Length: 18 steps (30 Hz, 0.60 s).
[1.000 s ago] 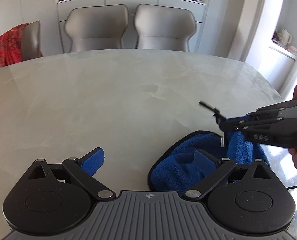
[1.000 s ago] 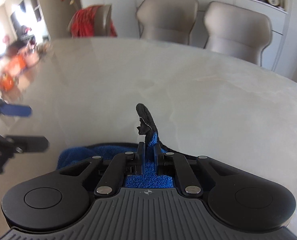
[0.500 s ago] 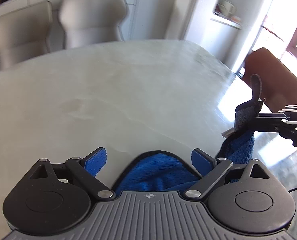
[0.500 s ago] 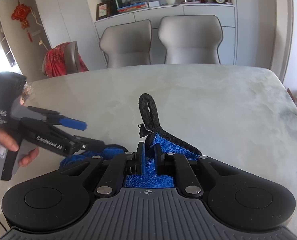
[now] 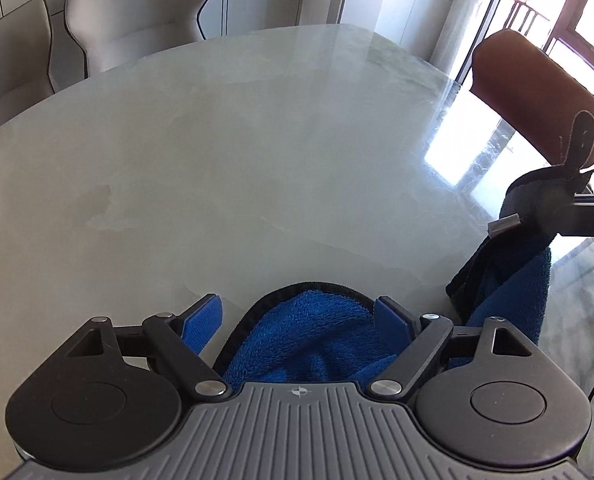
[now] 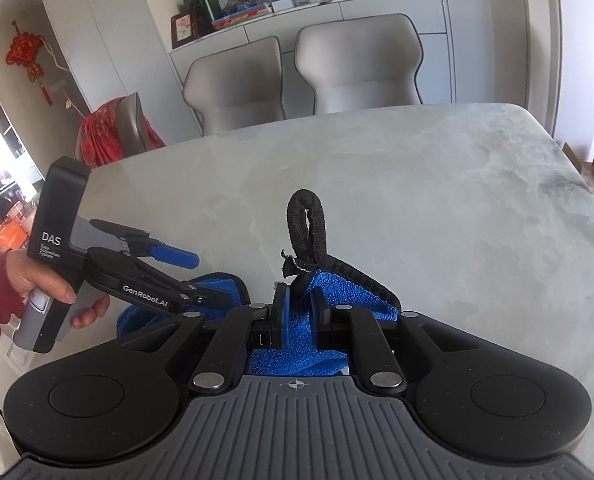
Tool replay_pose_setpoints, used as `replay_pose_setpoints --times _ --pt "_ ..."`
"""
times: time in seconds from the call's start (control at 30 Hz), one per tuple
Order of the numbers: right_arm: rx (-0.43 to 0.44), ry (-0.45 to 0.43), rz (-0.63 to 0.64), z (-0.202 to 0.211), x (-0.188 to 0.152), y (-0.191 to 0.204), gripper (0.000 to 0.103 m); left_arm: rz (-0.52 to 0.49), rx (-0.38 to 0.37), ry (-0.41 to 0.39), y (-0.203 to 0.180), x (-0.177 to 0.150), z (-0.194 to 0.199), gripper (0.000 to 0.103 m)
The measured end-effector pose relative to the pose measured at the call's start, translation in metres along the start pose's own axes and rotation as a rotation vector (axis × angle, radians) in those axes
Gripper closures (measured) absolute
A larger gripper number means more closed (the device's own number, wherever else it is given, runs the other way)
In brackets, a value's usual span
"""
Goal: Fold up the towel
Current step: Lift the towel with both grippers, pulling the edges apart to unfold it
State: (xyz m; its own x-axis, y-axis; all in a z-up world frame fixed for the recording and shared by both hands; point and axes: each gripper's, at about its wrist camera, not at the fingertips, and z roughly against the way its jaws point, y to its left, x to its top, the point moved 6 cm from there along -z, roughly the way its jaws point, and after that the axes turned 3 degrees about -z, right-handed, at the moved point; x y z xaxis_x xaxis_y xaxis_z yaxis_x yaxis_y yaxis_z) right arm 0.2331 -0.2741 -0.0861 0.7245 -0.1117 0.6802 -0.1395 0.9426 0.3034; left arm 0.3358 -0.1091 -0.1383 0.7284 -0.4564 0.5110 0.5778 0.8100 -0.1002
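Towel [image 6: 317,312], blue with a black bound edge, lay bunched at the near edge of the pale marble worktop [image 5: 257,160], part of it lifted clear. The right hand-held gripper [image 6: 299,314] was clenched on the corner that carried the black hanging loop [image 6: 307,232], its two pads pressed against the blue pile with the loop standing up just beyond them. In the left wrist view that same corner hung raised off to the right, the cloth draping down from it towards the worktop. The left hand-held gripper [image 5: 297,320] was released, its blue-padded fingers [image 5: 203,322] spread wide to either side of a rounded second corner of the towel [image 5: 309,332], which sat between them ungrasped.

The step in hand looked to be taking that second corner so the cloth could be spread before folding. To do it well, the left hand-held gripper should probably come down until the bound edge sits well between the pads, then close on the edge itself rather than on loose pile, catching one layer only. The right should hold its height steady meanwhile, since pulling away early would likely drag the corner out from between the open fingers. Whether the cloth underneath was doubled could not be told.
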Motion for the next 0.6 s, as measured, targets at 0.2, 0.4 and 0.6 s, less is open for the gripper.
replay_pose_setpoints --times 0.2,0.4,0.6 --pt "0.003 -0.004 -0.007 0.001 0.002 0.000 0.091 -0.048 0.010 0.005 -0.006 -0.008 -0.010 0.051" --pt "-0.002 -0.036 -0.005 0.005 0.010 0.000 0.091 0.016 -0.021 -0.024 0.003 -0.011 -0.001 0.094" --pt "-0.031 -0.129 0.039 0.010 0.042 -0.003 0.092 0.107 0.073 -0.177 0.022 -0.001 0.039 0.096"
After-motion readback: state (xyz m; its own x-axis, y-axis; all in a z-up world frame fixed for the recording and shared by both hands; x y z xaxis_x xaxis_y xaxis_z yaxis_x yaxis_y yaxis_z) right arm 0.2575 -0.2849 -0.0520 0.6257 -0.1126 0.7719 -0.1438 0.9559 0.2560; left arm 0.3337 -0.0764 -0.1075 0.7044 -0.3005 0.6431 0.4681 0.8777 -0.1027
